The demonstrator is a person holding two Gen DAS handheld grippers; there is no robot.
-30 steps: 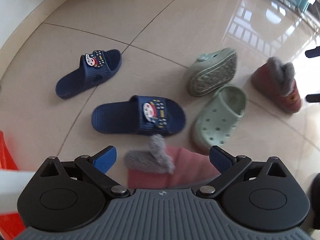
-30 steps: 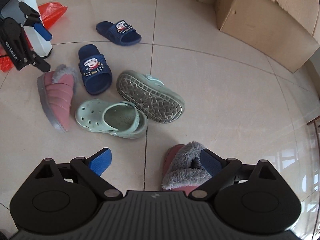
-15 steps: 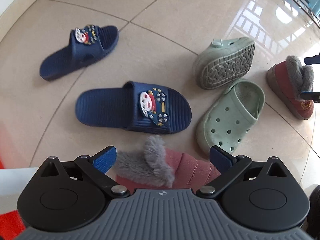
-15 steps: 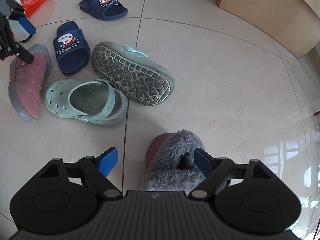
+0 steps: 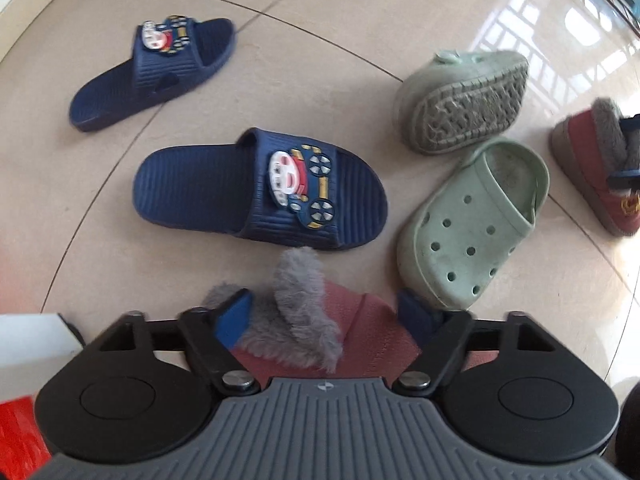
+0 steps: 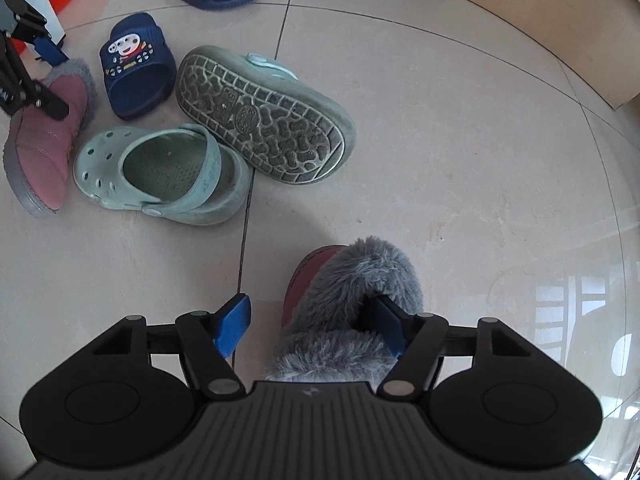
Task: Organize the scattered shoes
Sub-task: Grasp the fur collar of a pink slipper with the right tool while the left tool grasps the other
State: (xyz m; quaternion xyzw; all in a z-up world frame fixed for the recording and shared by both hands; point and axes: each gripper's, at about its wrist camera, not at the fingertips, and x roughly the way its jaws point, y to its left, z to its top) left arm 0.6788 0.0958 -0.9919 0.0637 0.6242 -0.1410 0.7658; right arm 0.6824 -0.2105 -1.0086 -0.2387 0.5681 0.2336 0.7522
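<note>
Fingers of the left gripper (image 5: pixel 326 318) stand wide apart, straddling the grey-furred collar of a pink boot (image 5: pixel 304 320); whether the pads touch it cannot be told, and nothing is clamped. Ahead of these fingers, going left to right, lie a far navy slide (image 5: pixel 152 74), a near navy slide (image 5: pixel 260 192) just beyond the boot's fur, an upturned green clog (image 5: pixel 464 102) sole-up, and an upright green clog (image 5: pixel 472 224) touching it near the right fingertip.

Over at the right gripper (image 6: pixel 312 322), the fingers are equally spread: the left one hangs over bare tile, while the right one sits inside the furry mouth of a red boot (image 6: pixel 348 292), with no squeeze visible.

As for progress, no pair lies side by side: the slides are apart and angled differently, one clog is flipped, and the two boots sit well apart on opposite flanks of the pile. Pairing appears wholly outstanding, with both boots apparently being addressed.

Compared with a second earlier, both grippers have closed in and dropped toward their boots; the left one's fingers now reach around the collar, and the right finger has entered the red boot's opening. The shoes themselves have not shifted.
</note>
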